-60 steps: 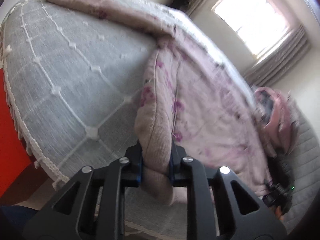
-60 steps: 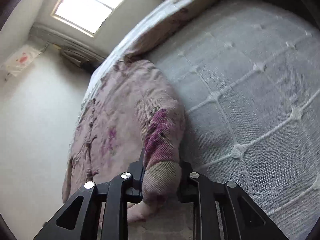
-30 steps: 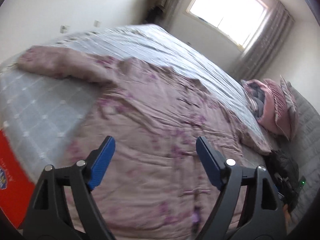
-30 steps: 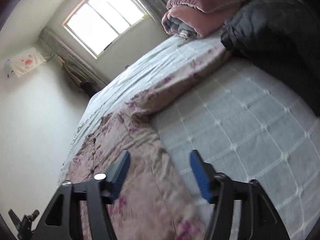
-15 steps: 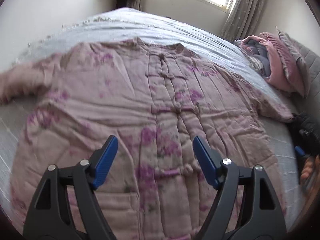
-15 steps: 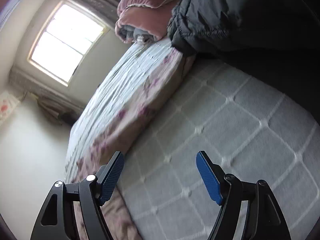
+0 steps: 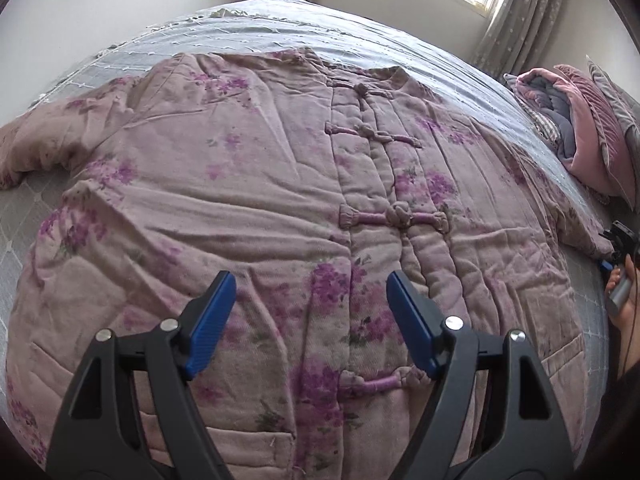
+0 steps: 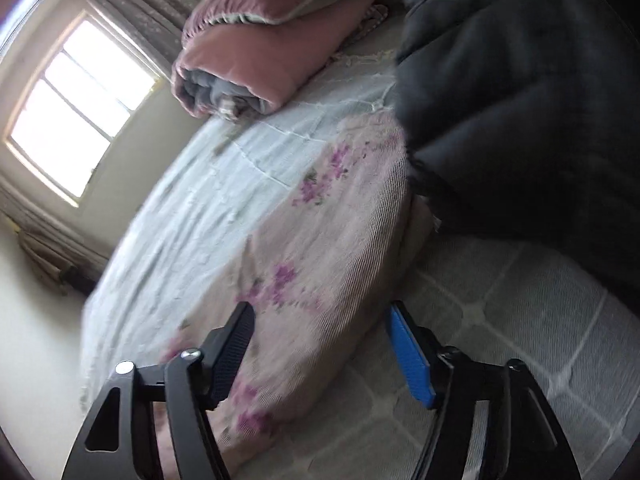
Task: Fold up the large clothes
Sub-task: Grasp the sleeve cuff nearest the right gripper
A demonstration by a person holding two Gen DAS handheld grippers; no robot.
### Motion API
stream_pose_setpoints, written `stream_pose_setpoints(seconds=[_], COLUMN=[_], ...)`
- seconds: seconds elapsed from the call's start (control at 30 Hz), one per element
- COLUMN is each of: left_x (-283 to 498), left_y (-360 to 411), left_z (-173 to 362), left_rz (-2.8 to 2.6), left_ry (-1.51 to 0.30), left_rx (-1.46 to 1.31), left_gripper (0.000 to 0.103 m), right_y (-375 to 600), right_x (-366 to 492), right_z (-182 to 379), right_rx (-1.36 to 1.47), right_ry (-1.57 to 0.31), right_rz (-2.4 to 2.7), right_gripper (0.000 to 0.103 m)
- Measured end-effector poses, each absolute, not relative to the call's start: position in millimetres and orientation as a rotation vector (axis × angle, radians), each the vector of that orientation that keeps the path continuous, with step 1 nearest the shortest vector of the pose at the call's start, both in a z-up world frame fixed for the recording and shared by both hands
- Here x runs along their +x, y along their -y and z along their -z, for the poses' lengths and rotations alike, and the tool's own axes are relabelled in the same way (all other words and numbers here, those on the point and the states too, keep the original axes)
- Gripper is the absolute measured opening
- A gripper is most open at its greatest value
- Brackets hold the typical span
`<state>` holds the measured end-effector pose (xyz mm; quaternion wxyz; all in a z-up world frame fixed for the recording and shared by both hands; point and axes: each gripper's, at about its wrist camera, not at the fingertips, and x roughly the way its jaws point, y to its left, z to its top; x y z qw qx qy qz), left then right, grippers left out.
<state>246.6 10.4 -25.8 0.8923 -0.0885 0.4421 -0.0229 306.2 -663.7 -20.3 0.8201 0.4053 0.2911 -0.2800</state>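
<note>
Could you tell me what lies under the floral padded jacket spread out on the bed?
The floral padded jacket lies flat on a grey quilted bedspread, which shows around its edges. Whatever is directly beneath the jacket's body is covered.

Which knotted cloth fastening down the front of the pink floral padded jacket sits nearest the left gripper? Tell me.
The lowest knotted fastening on the pink floral padded jacket, beside the left gripper's right fingertip. The three other fastenings sit farther up toward the collar.
</note>
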Motion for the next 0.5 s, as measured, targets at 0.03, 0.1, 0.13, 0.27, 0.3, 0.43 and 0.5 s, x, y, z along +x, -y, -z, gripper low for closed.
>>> stream_pose_setpoints(seconds=[0.03,0.1,0.13,0.27,0.3,0.43,0.5], left_x=[247,248,249,248,249,248,248], left_y=[-10,-10,-10,-13,-14,-16,-19], left_z=[26,26,27,25,24,21,19], left_rz=[0.056,0.06,0.061,0.061,0.063,0.068,0.075], left_ry=[-0.921,-0.916,-0.918,-0.917,-0.915,-0.908,-0.906], left_rx=[-0.184,-0.184,-0.179,-0.196,-0.207,-0.216,-0.236], left_gripper=[0.078,0.078,0.077,0.077,0.077,0.077,0.077], right_y=[664,663,661,641,639,637,631], right_x=[312,322,325,324,321,310,307], right_z=[22,19,11,-44,-51,-69,-69], right_rx=[0.842,0.745,0.685,0.415,0.393,0.366,0.392], right_ry=[-0.651,-0.701,-0.687,-0.607,-0.596,-0.616,-0.629], right_rz=[0.62,0.697,0.717,0.819,0.837,0.904,0.812], right_gripper=[0.024,0.01,0.008,0.006,0.005,0.002,0.002])
